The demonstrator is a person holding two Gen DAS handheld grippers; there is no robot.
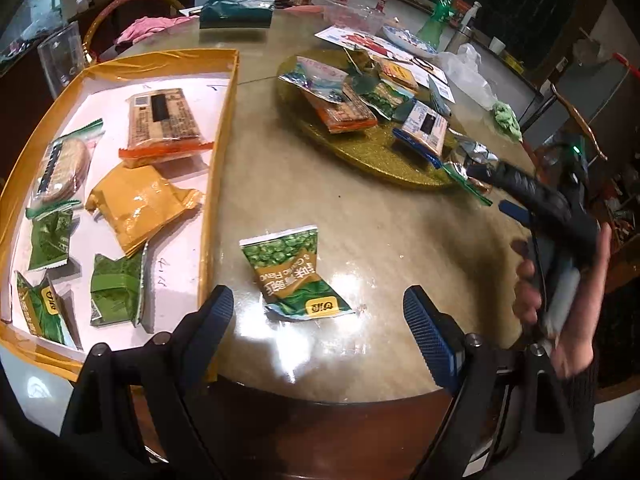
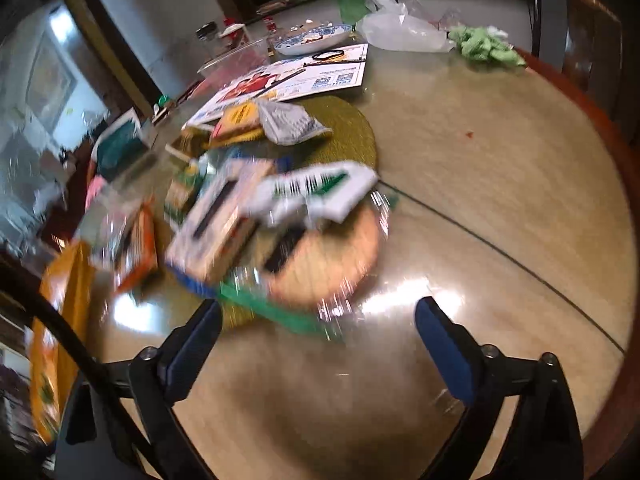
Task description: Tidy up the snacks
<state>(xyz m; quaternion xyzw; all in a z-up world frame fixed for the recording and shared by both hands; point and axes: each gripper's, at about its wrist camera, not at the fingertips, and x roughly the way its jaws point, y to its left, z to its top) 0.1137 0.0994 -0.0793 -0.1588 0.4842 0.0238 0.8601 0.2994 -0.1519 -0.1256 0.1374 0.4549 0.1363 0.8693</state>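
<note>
A green pea packet [image 1: 294, 272] lies on the table just ahead of my left gripper [image 1: 318, 312], which is open and empty. To its left a yellow tray [image 1: 224, 120] holds several snack packets: green ones, a yellow one, an orange one and a round cracker pack. A gold round mat [image 1: 360, 148] carries a heap of loose snacks. My right gripper [image 2: 320, 316] stands open at the mat's near edge, facing a round cracker packet [image 2: 332, 264] with a green end, and nothing is held between its fingers. The right wrist view is blurred.
Papers [image 2: 320, 76], a blue-white plate [image 2: 316, 36], a clear plastic bag [image 2: 400, 24] and a green cloth [image 2: 484, 46] lie beyond the mat. A teal bag [image 1: 236, 8] and a glass [image 1: 60, 56] stand at the far left. The table's wooden rim [image 1: 320, 396] is near.
</note>
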